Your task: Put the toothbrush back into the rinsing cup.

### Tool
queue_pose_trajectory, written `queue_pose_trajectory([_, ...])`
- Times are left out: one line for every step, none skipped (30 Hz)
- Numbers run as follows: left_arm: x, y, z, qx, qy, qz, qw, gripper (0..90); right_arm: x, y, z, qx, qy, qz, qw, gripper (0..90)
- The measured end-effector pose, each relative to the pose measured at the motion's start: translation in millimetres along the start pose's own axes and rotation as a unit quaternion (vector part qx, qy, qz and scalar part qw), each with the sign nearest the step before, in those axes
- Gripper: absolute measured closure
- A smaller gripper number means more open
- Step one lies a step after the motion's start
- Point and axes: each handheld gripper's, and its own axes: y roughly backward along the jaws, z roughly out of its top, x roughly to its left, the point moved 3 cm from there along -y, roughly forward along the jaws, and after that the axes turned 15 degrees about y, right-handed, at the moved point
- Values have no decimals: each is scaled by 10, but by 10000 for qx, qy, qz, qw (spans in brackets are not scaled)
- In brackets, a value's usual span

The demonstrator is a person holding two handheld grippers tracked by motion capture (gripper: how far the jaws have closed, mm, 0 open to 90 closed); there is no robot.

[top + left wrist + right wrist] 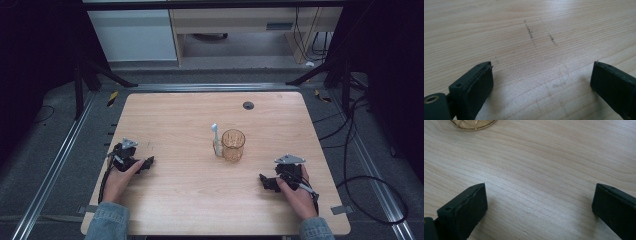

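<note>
High view: the left claw [148,163] and right claw [264,181] are rested on the table [190,200], jaws spread and empty. The cup [233,145], a toothbrush [216,138] beside it, stands mid-table untouched; no step is judged begun.

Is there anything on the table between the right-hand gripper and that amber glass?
No, bare wood separates the right gripper from the amber glass, seen in the high view.

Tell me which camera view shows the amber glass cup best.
The high view: the whole amber glass cup stands upright near the table's middle, a white toothbrush beside it. The right gripper view catches just its base edge at the top. The left gripper view looks at bare wood.
</note>
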Motion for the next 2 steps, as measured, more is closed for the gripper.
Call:
queue_pose_trajectory([1,-1,0,2,2,9,10000,35,1,-1,1,2,-2,-5,10000,4])
queue_pose_trajectory([1,-2,0,1,15,25,10000,31,1,-2,2,-3,2,-2,10000,4])
